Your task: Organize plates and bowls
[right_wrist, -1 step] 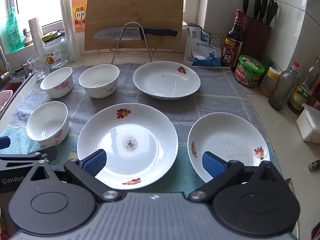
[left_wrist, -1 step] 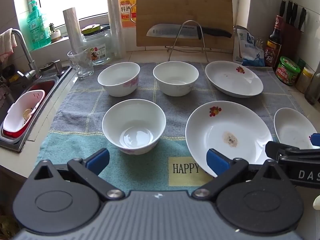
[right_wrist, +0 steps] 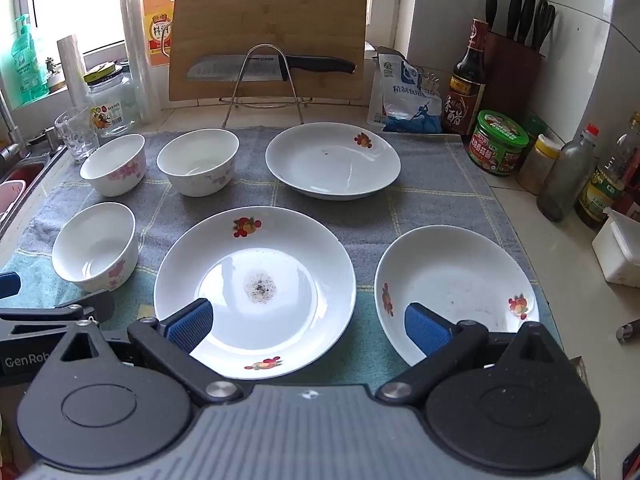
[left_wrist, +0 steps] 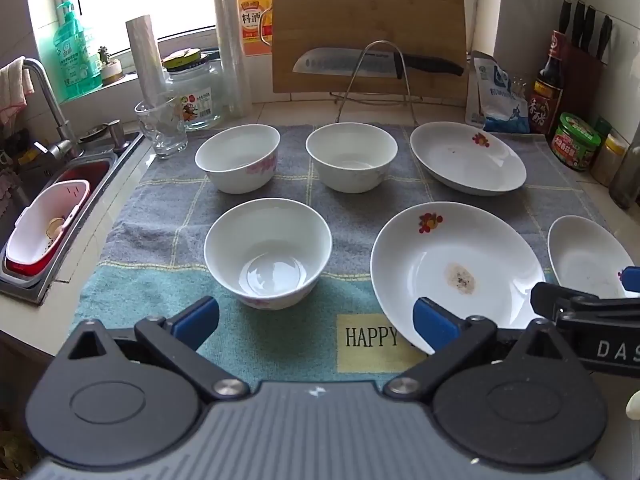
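Three white bowls stand on the towel: a near bowl (left_wrist: 268, 252) (right_wrist: 94, 246), a far-left bowl (left_wrist: 238, 158) (right_wrist: 114, 164) and a far-middle bowl (left_wrist: 352, 156) (right_wrist: 196, 160). Three white flowered plates lie to their right: a near plate with a dark stain (left_wrist: 460, 268) (right_wrist: 256, 280), a far plate (left_wrist: 468, 156) (right_wrist: 332, 160) and a near-right plate (left_wrist: 584, 256) (right_wrist: 456, 284). My left gripper (left_wrist: 316, 322) is open and empty, just short of the near bowl. My right gripper (right_wrist: 308, 322) is open and empty, between the stained plate and the near-right plate.
A grey and teal towel (left_wrist: 360, 220) covers the counter. A sink (left_wrist: 44, 200) with a red and white basket lies left. A glass (left_wrist: 160, 128), jar, cutting board (left_wrist: 368, 28) and knife rack stand behind. Bottles and jars (right_wrist: 500, 142) line the right side.
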`<state>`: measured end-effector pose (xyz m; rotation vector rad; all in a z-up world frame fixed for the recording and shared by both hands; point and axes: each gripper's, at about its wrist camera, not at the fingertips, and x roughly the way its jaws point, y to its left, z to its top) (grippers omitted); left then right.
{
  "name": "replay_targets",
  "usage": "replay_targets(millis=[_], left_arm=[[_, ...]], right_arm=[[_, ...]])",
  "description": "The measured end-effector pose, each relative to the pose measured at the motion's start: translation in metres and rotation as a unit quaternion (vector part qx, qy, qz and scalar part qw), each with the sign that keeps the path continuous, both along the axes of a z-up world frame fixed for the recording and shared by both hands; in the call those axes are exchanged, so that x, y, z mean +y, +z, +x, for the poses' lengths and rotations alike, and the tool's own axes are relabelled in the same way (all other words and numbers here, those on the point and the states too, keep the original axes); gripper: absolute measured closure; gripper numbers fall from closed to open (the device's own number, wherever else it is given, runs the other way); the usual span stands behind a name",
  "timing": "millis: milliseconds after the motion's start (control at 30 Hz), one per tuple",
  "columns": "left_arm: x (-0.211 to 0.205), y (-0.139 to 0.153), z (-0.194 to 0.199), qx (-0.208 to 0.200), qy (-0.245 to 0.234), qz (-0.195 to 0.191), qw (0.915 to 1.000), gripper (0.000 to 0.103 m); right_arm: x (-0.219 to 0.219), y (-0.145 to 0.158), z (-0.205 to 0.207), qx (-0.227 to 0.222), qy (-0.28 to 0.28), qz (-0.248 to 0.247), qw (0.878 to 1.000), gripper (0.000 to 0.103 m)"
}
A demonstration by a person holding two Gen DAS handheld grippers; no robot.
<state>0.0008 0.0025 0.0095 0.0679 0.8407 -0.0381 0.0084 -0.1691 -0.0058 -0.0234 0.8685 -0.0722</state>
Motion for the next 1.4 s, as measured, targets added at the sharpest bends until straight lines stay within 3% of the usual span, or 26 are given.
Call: replay_targets(millis=[1400], left_arm=[[0.0020, 0.0029, 0.0026, -0.009, 0.006, 0.001, 0.9999, 0.001]], right_arm=[[0.0027, 0.0038, 0.0021, -0.009, 0.003, -0.006, 1.000, 0.000]])
